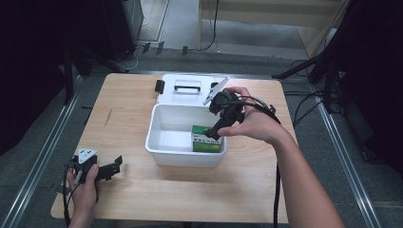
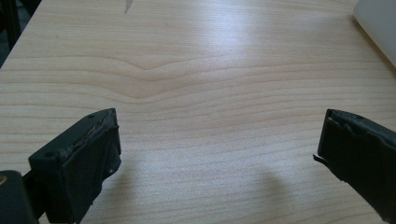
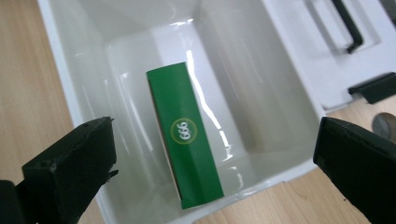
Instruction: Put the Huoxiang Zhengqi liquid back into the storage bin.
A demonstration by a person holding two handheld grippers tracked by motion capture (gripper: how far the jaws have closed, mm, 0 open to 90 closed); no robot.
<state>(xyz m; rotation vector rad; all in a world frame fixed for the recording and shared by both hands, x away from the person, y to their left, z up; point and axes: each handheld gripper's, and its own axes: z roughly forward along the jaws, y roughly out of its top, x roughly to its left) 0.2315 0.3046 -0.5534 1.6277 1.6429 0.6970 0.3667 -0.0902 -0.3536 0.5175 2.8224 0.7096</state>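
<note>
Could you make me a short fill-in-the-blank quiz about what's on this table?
1. The green box lies inside the white ____.
2. The right gripper hovers over the bin with its jaws ____.
3. The left gripper rests on the ____ table.

Missing words: bin; open; wooden

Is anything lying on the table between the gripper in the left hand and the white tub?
Nothing: bare wood separates the left gripper from the white tub, as the high view shows.

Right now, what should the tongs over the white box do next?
Probably lift the right tongs up and away. Their jaws stand wide open, and the green box already lies inside the white bin, apart from both jaws. The lid lies open behind.
</note>
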